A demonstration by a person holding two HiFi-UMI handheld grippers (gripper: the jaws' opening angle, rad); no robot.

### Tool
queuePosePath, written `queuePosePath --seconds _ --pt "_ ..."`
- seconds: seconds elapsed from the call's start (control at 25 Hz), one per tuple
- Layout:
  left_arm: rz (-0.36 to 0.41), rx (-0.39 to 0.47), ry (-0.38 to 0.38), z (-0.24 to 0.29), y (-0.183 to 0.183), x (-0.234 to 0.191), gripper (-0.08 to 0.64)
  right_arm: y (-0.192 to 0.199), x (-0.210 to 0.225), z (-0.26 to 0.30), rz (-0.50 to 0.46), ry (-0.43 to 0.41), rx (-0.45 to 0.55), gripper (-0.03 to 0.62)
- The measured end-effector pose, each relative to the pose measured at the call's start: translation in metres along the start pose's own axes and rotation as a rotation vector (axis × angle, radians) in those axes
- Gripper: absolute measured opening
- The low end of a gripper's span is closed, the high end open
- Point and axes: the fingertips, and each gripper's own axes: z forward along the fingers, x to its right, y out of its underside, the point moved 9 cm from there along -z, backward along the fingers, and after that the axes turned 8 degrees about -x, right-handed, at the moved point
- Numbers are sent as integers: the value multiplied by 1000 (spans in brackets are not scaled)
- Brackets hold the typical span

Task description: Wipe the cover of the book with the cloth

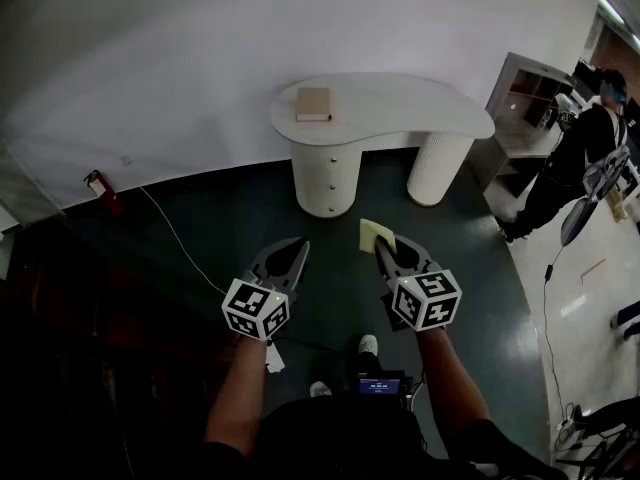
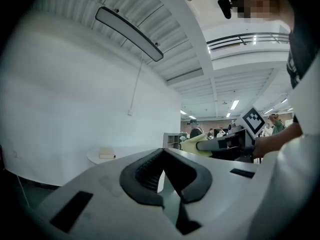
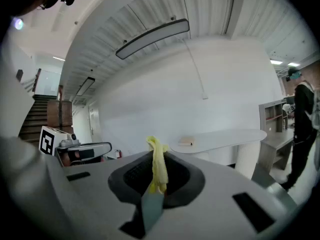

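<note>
In the head view both forearms reach forward and low. The right gripper [image 1: 386,247] is clamped on a yellow cloth [image 1: 374,234], carried ready for wiping, while the book [image 1: 313,104] lies flat on the white table [image 1: 420,108], well beyond both sets of fingertips. The left gripper view shows the left gripper [image 2: 163,152] held level and pinched together on nothing, probably free to steady the book, which sits far ahead and left of its tips. In the right gripper view the cloth stands up from between the closed jaws, with the book far ahead, just right of the tips.
</note>
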Motion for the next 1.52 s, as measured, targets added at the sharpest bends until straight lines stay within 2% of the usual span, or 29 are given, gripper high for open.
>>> queuePosePath --seconds 0.48,0.88,1.24,1.52 --pt "-16 -10 2 11 2 -1 0 -2 7 3 -4 -1 0 87" --pt "-36 -42 -6 28 8 -10 0 -2 22 18 35 -34 -21 87" --pt "-53 -72 -15 73 13 -23 0 -5 58 47 22 -81 -42 87" --pt "-54 -94 -42 128 10 -39 0 -19 110 78 -4 -130 -33 87"
